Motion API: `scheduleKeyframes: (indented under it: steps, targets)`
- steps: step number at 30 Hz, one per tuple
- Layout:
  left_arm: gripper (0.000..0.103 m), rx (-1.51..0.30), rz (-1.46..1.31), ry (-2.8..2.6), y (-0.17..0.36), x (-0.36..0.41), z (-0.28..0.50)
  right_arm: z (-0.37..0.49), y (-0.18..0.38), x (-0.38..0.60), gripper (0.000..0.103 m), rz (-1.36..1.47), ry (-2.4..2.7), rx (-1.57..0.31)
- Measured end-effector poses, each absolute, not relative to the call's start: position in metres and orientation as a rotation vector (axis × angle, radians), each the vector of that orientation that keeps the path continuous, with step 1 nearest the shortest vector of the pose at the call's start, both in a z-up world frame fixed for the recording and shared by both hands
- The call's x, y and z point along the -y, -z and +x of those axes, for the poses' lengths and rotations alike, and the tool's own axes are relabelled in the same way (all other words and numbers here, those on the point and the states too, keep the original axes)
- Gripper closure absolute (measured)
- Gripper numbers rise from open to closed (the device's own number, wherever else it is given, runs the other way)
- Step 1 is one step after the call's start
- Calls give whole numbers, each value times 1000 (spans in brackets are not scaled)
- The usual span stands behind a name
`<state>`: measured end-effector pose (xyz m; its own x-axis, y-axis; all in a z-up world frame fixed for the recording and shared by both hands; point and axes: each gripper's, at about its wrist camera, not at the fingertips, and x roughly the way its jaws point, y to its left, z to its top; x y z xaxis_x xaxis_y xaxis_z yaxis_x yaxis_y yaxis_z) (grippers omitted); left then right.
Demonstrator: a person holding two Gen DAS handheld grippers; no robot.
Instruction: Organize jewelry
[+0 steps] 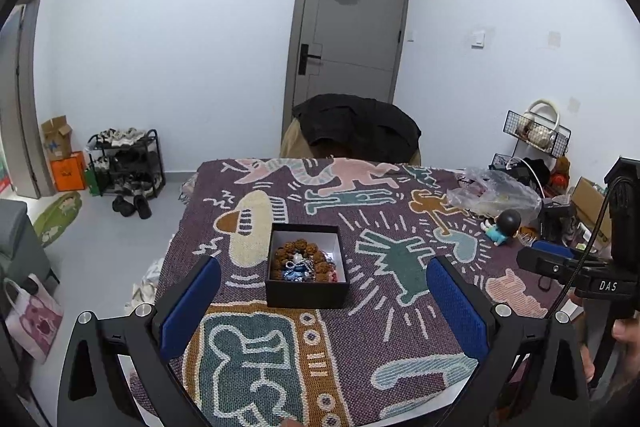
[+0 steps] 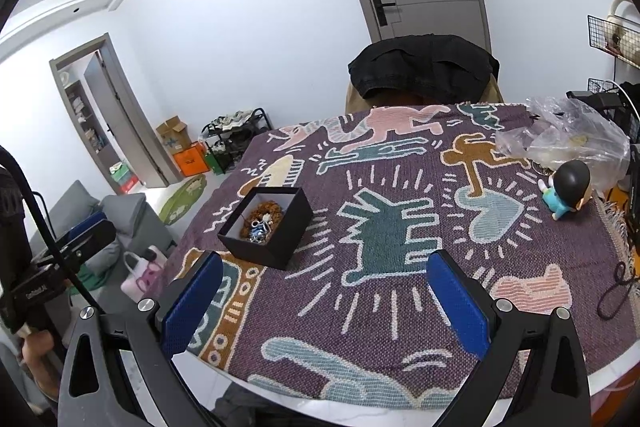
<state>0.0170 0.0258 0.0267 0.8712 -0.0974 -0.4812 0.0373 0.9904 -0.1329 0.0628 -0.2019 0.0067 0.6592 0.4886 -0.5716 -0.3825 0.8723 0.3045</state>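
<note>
Both tongs, left and right, gape empty above the patterned woven cloth covering the surface. One open black square box holds tangled brown-beaded and blue jewelry.

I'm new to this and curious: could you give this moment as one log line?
left gripper: open, empty | right gripper: open, empty | box: open on cloth, jewelry inside
</note>
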Motion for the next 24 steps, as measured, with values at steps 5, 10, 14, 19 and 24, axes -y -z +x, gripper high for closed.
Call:
scheduleKeyframes:
  steps: [5,10,14,19,24]
  targets:
    - [0,-502,-126,74,-29,-26,17,62,-8,202,1,162,-495,-690]
    - [0,-483,-107,80,-31,-22,13,62,-9,202,1,156,-494,-688]
    - [0,-481,-120,103,-30,-23,12,62,-8,203,1,158,-491,-691]
    - [0,-470,-85,78,-28,-20,12,63,-8,202,1,152,-489,-690]
    - [0,-484,-78,84,-25,-17,14,64,-4,200,1,144,-489,-699]
